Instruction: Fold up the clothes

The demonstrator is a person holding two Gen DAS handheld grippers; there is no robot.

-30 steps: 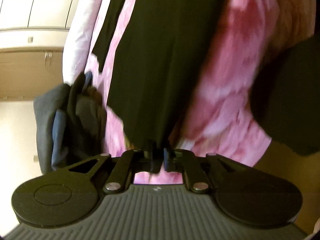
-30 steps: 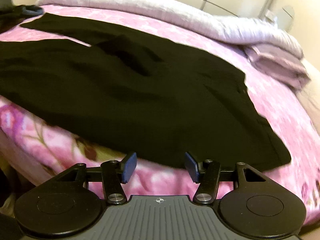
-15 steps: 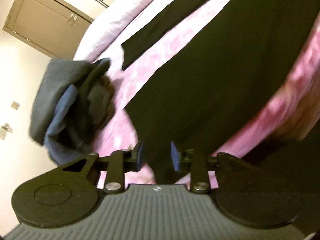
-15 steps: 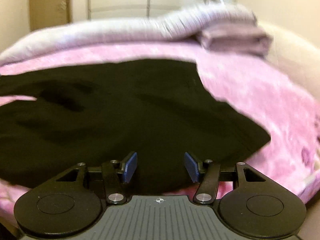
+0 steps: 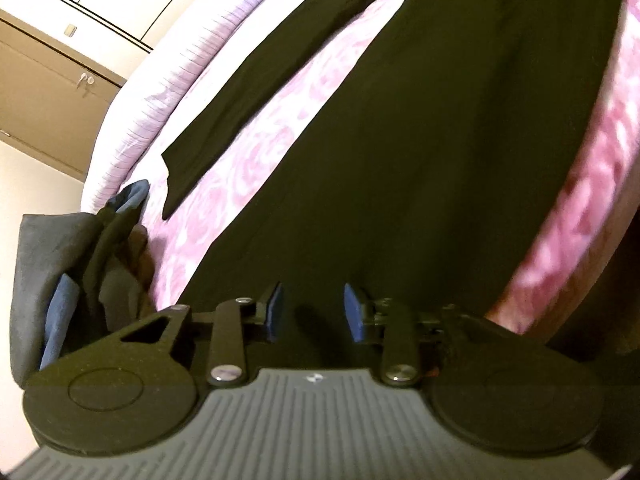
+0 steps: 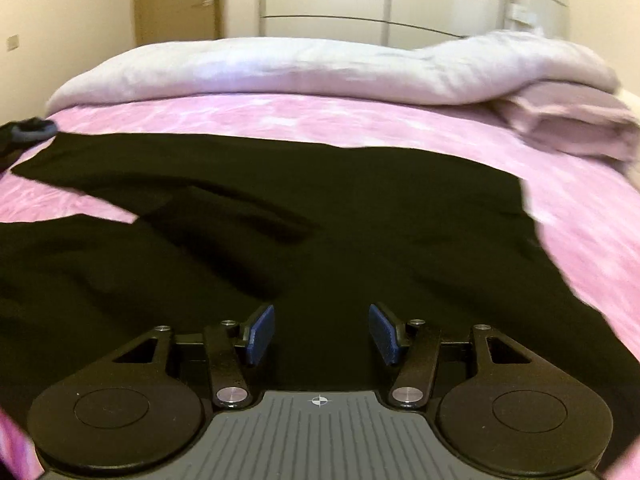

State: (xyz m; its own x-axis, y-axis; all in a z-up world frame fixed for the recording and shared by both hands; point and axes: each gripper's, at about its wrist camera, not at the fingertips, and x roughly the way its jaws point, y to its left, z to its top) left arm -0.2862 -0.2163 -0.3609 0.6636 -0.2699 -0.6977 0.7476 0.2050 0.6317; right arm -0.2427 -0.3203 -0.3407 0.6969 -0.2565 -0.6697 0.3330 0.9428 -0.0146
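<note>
A pair of black trousers [image 6: 360, 216] lies spread across the pink floral bedspread [image 6: 240, 116], filling the middle and lower half of the right wrist view; two legs run off toward the left edge of the frame with a wedge of pink between them, and what looks like the waist end sits at the right, though blur makes that uncertain. In the left wrist view the same garment crosses the frame from upper right to lower centre, one narrow leg [image 5: 256, 92] lying apart in the upper left. The left tool [image 5: 314, 312] hangs just over the cloth's near edge with its blue pads apart and nothing between them; the right tool [image 6: 322, 334] is likewise spread wide and empty above the fabric. The cloth appears thin, soft and light, with shallow wrinkles, so it should drape and sag when lifted and slide easily on the bedspread. A firm pinch at a hem or the waistband edge, one tool at each end, would likely keep it taut. A heap of grey and blue clothing [image 5: 60, 264] sits at the lower left of the left view, and a pale lilac duvet [image 6: 320, 68] is bunched along the top.
</note>
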